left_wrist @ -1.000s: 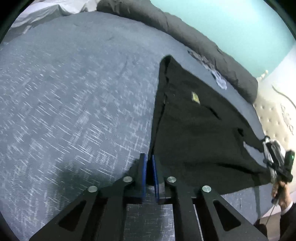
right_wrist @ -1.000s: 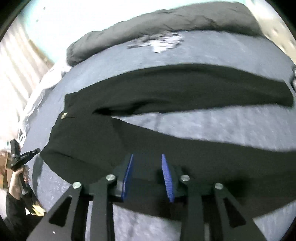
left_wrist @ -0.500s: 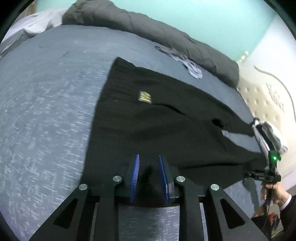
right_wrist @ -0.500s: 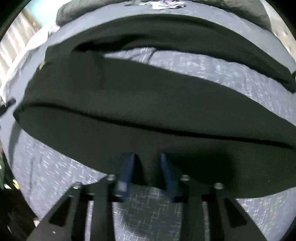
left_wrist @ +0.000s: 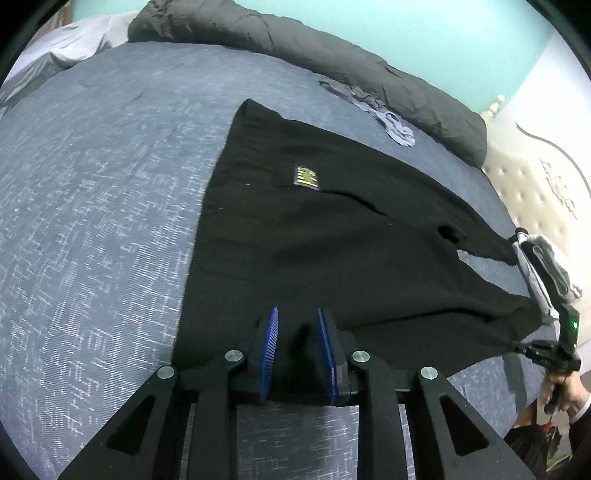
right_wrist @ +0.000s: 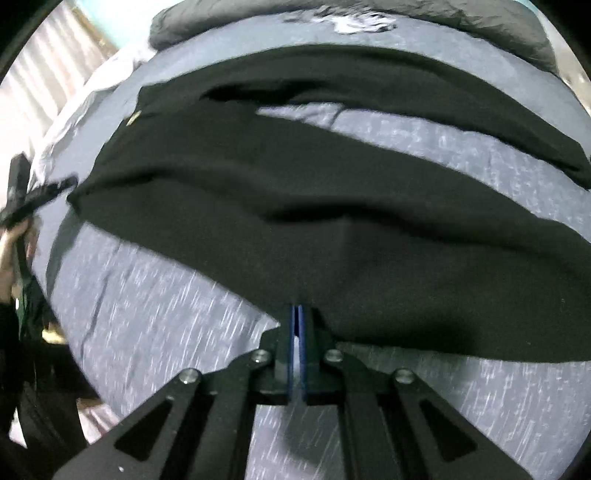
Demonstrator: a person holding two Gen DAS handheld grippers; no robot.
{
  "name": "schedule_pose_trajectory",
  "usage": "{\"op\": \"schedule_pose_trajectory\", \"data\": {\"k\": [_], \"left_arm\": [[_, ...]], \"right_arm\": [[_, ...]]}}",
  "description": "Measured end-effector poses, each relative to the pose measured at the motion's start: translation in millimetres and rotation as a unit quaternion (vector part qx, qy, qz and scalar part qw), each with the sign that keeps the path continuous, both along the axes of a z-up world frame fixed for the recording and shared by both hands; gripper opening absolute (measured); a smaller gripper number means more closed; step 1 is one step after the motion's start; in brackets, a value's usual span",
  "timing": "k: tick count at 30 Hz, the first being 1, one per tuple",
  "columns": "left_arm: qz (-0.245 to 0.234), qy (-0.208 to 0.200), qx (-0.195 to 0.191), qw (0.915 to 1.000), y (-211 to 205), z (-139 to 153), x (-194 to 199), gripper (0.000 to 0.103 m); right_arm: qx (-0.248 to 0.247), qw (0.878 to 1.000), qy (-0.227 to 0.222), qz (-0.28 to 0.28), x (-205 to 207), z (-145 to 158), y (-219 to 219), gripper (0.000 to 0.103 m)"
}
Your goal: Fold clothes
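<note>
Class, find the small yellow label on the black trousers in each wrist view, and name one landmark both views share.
Left wrist: yellow label sits above centre, on the black trousers.
Right wrist: upper left, a small blurred glint.
Shared landmark: the dark grey duvet along the bed's far edge.

A blue-grey patterned bedcover (left_wrist: 92,192) fills most of the view. A dark grey duvet (left_wrist: 332,62) lies bunched along its far edge, under a turquoise wall (left_wrist: 424,33). A cream tufted headboard (left_wrist: 532,192) stands at the right.
</note>
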State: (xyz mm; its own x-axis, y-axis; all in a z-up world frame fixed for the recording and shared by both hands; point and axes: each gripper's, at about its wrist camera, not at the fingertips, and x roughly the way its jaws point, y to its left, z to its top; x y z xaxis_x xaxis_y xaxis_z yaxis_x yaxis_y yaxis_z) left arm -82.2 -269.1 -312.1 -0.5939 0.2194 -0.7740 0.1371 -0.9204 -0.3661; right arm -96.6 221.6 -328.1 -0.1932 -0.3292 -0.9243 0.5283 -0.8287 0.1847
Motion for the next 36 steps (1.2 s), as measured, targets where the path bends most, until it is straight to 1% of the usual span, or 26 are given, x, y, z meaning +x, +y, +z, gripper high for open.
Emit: {"op": "schedule_pose_trajectory", "data": {"k": [2, 5, 8, 10, 12, 17, 19, 20, 21, 22, 25, 26, 27, 28, 29, 32, 34, 36], "left_arm": [[0.007, -0.001, 0.000, 1.0000, -5, 0, 3, 0.024], [0.013, -0.010, -0.001, 0.9999, -11, -3, 4, 0.026], [0.013, -0.024, -0.005, 0.9996, -16, -7, 7, 0.034], [0.013, -0.030, -0.009, 0.9994, -19, -9, 9, 0.042], [0.018, -0.035, -0.006, 0.9992, -23, -12, 12, 0.045], [0.025, -0.045, 0.005, 0.9987, -33, -20, 15, 0.045], [0.025, -0.045, 0.012, 0.9986, -35, -22, 16, 0.042], [0.024, -0.045, 0.013, 0.9986, -36, -23, 17, 0.038], [0.024, -0.046, 0.015, 0.9986, -37, -24, 17, 0.022], [0.025, -0.045, 0.012, 0.9986, -37, -23, 18, 0.010], [0.028, -0.038, 0.000, 0.9989, -40, -18, 22, 0.002], [0.030, -0.036, -0.001, 0.9989, -42, -17, 23, 0.002], [0.032, -0.035, -0.001, 0.9989, -43, -16, 24, 0.002], [0.034, -0.033, -0.002, 0.9989, -45, -15, 25, 0.002], [0.035, -0.033, 0.001, 0.9989, -45, -15, 25, 0.002], [0.037, -0.032, 0.011, 0.9987, -47, -17, 25, 0.002], [0.039, -0.032, 0.017, 0.9986, -49, -18, 25, 0.002], [0.040, -0.032, 0.024, 0.9984, -50, -19, 24, 0.002]], "right_arm": [[0.005, 1.000, -0.004, 0.005, 4, -2, -4, 0.001], [-0.004, 1.000, -0.008, -0.002, 4, -1, 0, 0.001], [-0.014, 1.000, -0.007, 0.000, 7, 4, 0, 0.001], [-0.018, 1.000, -0.008, 0.008, 8, 8, 1, 0.001], [-0.022, 1.000, -0.011, 0.012, 5, 8, 2, 0.001], [-0.013, 1.000, -0.018, 0.016, 0, 3, 3, 0.000], [-0.015, 1.000, -0.017, 0.012, -1, 5, 5, 0.000], [-0.017, 1.000, -0.015, 0.010, -2, 6, 6, 0.000], [-0.018, 1.000, -0.013, 0.008, -3, 7, 7, 0.000], [-0.017, 1.000, -0.007, 0.004, -5, 9, 6, 0.000], [-0.015, 1.000, 0.009, -0.005, -12, 14, 3, 0.001], [-0.014, 1.000, 0.015, -0.008, -14, 16, 2, 0.003], [-0.013, 1.000, 0.020, -0.012, -17, 18, 1, 0.012], [-0.013, 0.999, 0.026, -0.015, -19, 20, 0, 0.019], [-0.011, 0.999, 0.030, -0.017, -21, 20, -2, 0.030], [0.000, 0.999, 0.028, -0.014, -27, 9, -14, 0.032], [0.000, 1.000, 0.019, -0.014, -29, -1, -20, 0.036], [0.010, 1.000, 0.012, 0.004, -25, -10, -28, 0.038]]}}
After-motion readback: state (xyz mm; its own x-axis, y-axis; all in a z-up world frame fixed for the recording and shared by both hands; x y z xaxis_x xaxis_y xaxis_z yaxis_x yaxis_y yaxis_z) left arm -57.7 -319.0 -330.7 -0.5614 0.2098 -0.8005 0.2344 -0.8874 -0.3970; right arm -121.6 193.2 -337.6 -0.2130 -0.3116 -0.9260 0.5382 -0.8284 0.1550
